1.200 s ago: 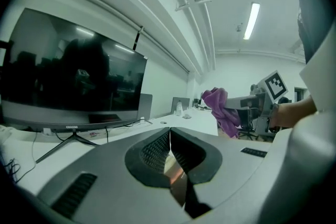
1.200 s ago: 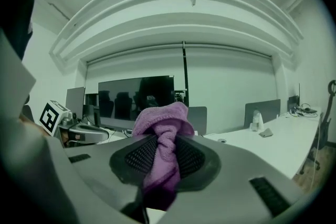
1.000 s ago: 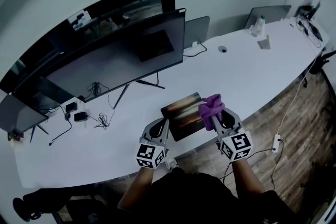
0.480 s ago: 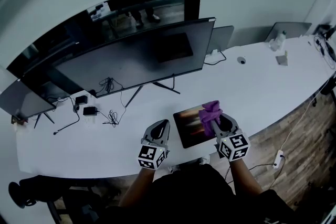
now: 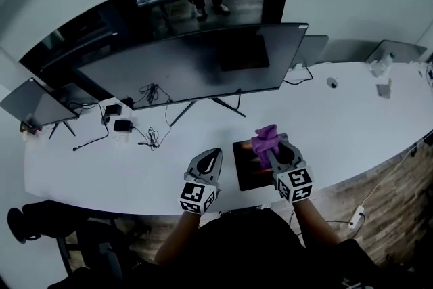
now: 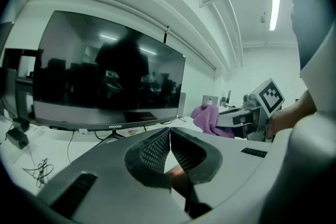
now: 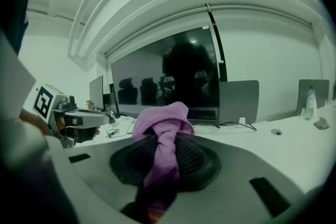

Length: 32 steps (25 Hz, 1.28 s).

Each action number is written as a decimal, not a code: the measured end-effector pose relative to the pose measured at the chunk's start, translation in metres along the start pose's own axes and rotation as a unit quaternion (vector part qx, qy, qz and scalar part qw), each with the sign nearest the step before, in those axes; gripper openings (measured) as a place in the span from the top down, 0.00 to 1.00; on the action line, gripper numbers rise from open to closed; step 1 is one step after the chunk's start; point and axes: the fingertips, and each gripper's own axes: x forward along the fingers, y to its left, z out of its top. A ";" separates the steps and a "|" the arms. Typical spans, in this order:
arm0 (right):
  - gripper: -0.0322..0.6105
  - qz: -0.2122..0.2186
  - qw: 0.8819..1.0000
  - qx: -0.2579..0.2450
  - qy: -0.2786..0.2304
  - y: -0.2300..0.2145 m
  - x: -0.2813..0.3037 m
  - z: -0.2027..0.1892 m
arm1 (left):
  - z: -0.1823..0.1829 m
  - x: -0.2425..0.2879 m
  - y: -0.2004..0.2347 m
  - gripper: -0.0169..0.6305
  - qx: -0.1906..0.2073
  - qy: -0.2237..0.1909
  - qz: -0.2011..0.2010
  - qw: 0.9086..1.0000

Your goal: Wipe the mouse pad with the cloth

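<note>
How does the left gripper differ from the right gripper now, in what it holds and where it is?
The left gripper has its jaws together, nothing between them; the right gripper is shut on the bunched purple cloth. The left gripper is over the bare white table beside the dark rectangular mouse pad; the right gripper is over that pad. Both point towards the wide dark monitor.

Your view swings, so the monitor [image 5: 203, 64] and table [image 5: 352, 125] now sit further right in the head view. Your right gripper [image 5: 270, 149] brings the purple cloth [image 5: 265, 138] in from the mouse pad [image 5: 247, 171]'s right edge to above its far right part. Your left gripper [image 5: 214, 155] draws off the pad's left corner and now sits just beside it.
</note>
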 end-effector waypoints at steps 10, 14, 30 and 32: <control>0.79 0.044 0.998 0.011 0.050 0.025 0.047 -0.029 | -0.020 -0.006 0.029 0.94 -0.014 0.012 0.055 0.998; 0.79 0.049 0.996 0.010 0.071 0.035 0.060 -0.046 | -0.021 -0.007 0.033 0.94 -0.013 0.012 0.058 0.998; 0.79 0.033 0.988 -0.015 0.153 0.060 0.107 -0.117 | -0.027 -0.030 0.064 0.94 -0.008 0.019 0.073 0.997; 0.79 0.024 0.986 -0.017 0.164 0.060 0.111 -0.123 | -0.030 -0.034 0.065 0.94 -0.011 0.022 0.072 0.997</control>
